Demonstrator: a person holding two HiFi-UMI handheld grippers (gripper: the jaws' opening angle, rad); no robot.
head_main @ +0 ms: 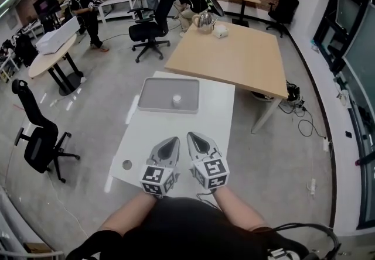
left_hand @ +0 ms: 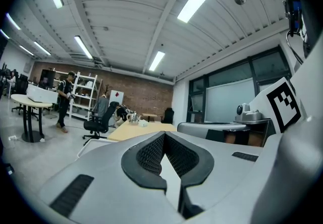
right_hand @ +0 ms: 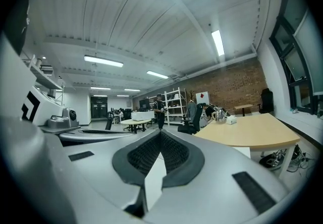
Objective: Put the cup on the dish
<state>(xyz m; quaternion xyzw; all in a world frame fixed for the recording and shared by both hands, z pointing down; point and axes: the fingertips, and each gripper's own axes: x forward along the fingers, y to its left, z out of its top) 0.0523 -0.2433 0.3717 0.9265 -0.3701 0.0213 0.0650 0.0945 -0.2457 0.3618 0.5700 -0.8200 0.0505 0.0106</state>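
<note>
A small white cup (head_main: 176, 100) stands upright on a flat grey tray-like dish (head_main: 153, 92) at the far end of the white table (head_main: 176, 130). Both grippers rest side by side near the table's front edge, well short of the dish. My left gripper (head_main: 172, 141) is shut with nothing in it, its tips meeting (left_hand: 164, 135). My right gripper (head_main: 192, 135) is likewise shut and empty, tips together (right_hand: 160, 134). Neither gripper view shows the cup or the dish; both look out level across the room.
A round hole (head_main: 127, 164) sits in the white table's near left corner. Beyond stands a wooden table (head_main: 240, 60) with a kettle (head_main: 203, 21) and a white pot (head_main: 220, 30). Black office chairs (head_main: 149, 30) (head_main: 41, 136) and people stand farther off.
</note>
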